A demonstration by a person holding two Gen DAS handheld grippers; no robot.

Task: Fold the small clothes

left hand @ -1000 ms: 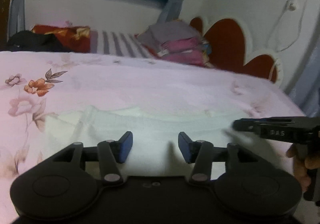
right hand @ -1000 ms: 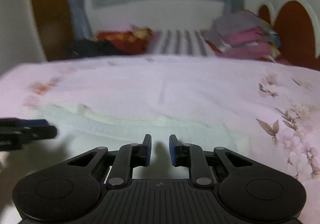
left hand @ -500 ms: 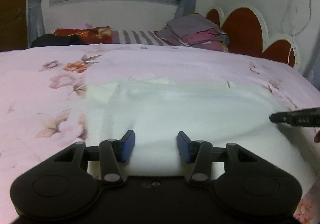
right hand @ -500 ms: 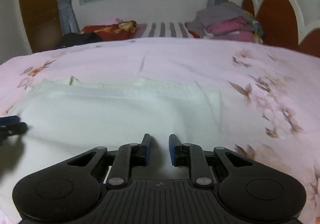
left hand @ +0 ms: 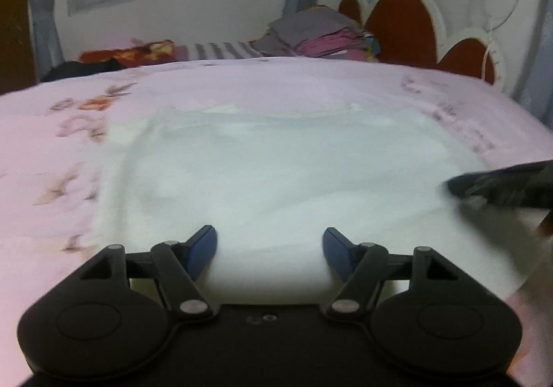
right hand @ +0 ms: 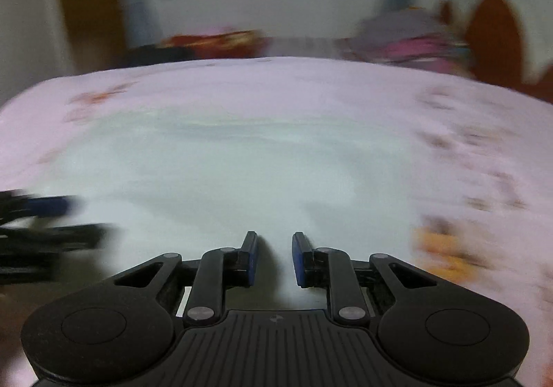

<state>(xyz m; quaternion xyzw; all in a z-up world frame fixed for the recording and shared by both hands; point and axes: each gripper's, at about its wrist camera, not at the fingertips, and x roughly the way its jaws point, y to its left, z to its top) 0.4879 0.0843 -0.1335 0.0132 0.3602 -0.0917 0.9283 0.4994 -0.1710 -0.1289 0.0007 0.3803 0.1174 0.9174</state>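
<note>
Left tool (left hand: 269,250) is low over the bed (left hand: 52,145), jaws opening, nothing between the pads, and the white garment (left hand: 276,172) lies flat just ahead of it. Right tool (right hand: 274,257) beside it hangs over the same cloth, jaws narrowly parted and empty. Looks soft, light and limp; best pinched at the near hem, a corner per tool

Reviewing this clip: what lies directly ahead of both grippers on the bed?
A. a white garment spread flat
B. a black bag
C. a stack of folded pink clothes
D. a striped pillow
A: the white garment lies spread on the floral pink bedsheet in both wrist views.
</note>
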